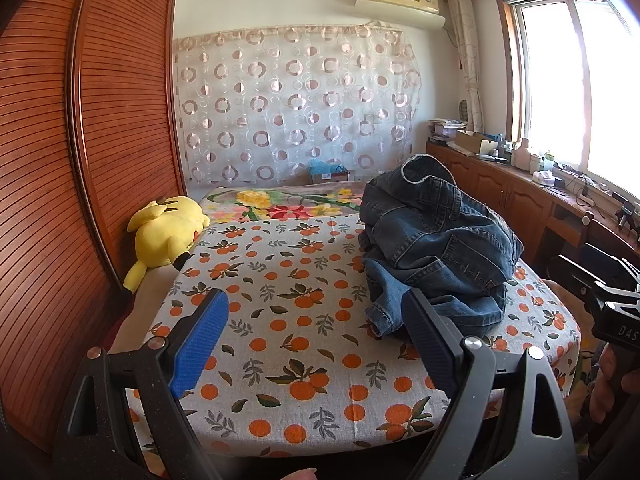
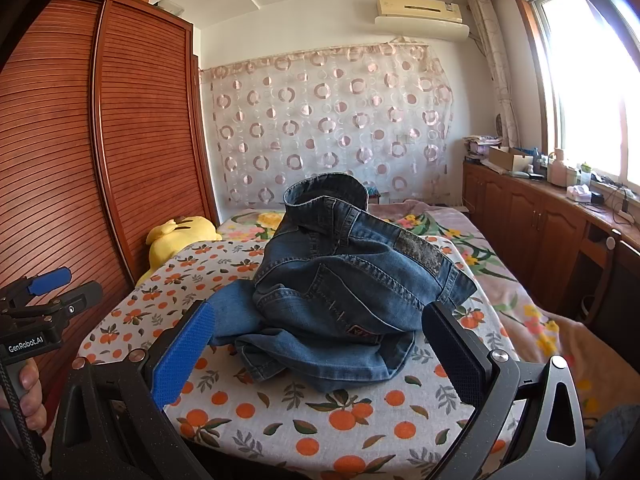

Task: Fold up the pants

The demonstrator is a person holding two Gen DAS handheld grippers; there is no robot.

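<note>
A pair of blue denim pants (image 1: 436, 248) lies in a crumpled heap on the orange-print bed cover (image 1: 296, 312), toward the right side in the left wrist view. In the right wrist view the pants (image 2: 340, 280) lie straight ahead in the middle. My left gripper (image 1: 316, 340) is open and empty, held above the cover to the left of the heap. My right gripper (image 2: 320, 356) is open and empty, its fingers on either side of the heap's near edge, not touching it. The left gripper also shows in the right wrist view (image 2: 52, 292).
A yellow plush toy (image 1: 168, 232) lies at the bed's left edge beside a wooden wardrobe (image 1: 80, 160). A floral blanket (image 2: 500, 264) covers the far and right part of the bed. A wooden cabinet (image 2: 552, 216) with clutter runs under the window on the right.
</note>
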